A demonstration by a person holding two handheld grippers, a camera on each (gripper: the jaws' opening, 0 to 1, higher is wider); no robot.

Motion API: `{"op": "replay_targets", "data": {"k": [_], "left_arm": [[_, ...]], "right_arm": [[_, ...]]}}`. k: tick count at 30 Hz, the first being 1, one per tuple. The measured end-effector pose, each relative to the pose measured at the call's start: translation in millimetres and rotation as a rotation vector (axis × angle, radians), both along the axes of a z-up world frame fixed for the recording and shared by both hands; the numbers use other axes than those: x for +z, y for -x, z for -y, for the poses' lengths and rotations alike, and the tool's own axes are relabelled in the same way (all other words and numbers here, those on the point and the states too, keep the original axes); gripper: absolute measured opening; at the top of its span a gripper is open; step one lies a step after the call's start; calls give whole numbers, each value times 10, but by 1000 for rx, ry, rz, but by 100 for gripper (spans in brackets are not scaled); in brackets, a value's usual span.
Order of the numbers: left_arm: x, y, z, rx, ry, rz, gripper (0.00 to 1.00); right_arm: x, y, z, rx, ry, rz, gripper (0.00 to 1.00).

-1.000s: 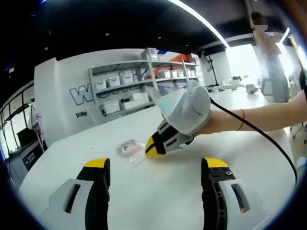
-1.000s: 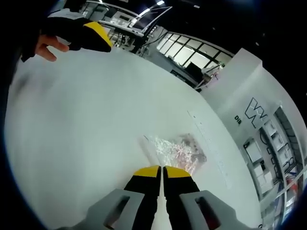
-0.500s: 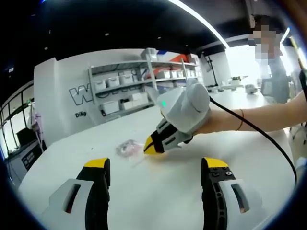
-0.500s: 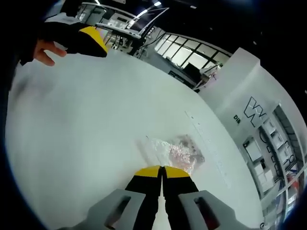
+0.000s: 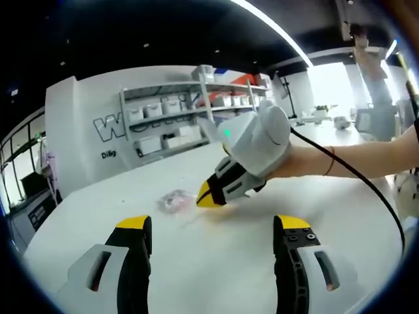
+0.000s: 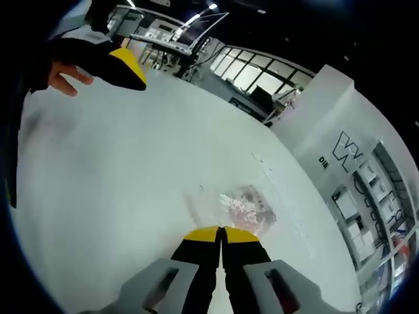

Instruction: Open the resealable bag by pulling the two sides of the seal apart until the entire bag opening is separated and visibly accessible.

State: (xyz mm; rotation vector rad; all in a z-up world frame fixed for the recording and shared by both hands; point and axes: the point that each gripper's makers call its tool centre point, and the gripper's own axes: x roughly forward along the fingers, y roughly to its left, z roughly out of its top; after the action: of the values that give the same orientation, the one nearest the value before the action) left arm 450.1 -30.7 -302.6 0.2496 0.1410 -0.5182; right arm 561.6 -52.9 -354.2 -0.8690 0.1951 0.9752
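My right gripper (image 6: 220, 230) pinches the resealable bag (image 6: 243, 204) by its near edge; my left gripper (image 5: 213, 229) released, bare white table (image 6: 98, 170) around.

Bright ceiling strip lights, window glare, fisheye-bent edges, soft motion blur

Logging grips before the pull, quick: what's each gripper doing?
Left gripper: open, holding nothing.
Right gripper: jaws shut at the bag edge; pinch itself can't be told.

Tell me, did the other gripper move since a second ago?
Yes. In the left gripper view, the right gripper has lifted slightly, closer to the shelves behind it.
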Motion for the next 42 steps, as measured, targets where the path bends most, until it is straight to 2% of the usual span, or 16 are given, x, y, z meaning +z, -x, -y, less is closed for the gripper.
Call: {"op": "replay_targets", "data": {"k": [12, 33, 42], "left_arm": [[-8, 8, 21, -4, 1, -4, 75], [-14, 4, 45, -8, 21, -16, 74], [-37, 1, 21, 4, 12, -22, 73]], "right_arm": [[103, 80, -8, 8, -30, -6, 0], [161, 196, 14, 8, -103, -59, 0], [142, 248, 13, 10, -153, -120, 0]]}}
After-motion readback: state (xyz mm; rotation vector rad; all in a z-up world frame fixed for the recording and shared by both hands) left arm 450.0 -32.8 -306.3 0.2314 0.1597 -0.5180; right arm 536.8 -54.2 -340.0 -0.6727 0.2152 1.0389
